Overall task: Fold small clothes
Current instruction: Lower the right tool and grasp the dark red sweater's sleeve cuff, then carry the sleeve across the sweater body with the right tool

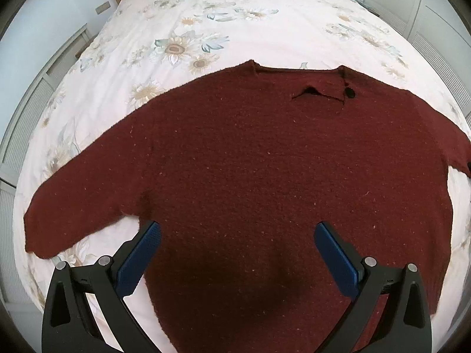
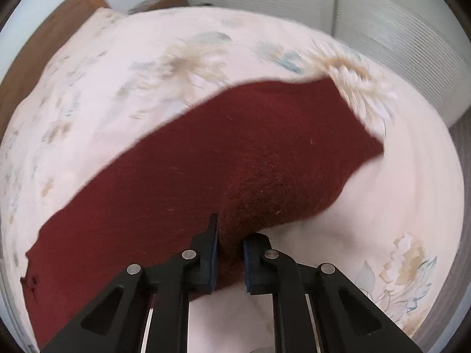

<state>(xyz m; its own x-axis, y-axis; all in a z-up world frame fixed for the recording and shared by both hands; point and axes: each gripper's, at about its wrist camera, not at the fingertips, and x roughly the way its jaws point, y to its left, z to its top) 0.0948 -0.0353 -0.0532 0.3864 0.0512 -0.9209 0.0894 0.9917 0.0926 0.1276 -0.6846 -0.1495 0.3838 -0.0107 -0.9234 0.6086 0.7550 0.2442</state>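
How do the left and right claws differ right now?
The left claw is wide open; the right claw is nearly closed, pinching a raised fold of the sweater.
The left claw holds nothing and sits over the sweater's flat body; the right claw grips cloth near a sleeve.
The left view is sharp; the right view is blurred.
Both have black frames, blue pads, and face the same red sweater on the floral bed.

Sweater (image 1: 265, 176): right sleeve end cut off by the left wrist view's edge; hem hidden behind the left gripper (image 1: 237, 235). Right wrist view: bedspread (image 2: 147, 58) print motion-blurred; fabric between the jaws of the right gripper (image 2: 230, 232) partly hidden.
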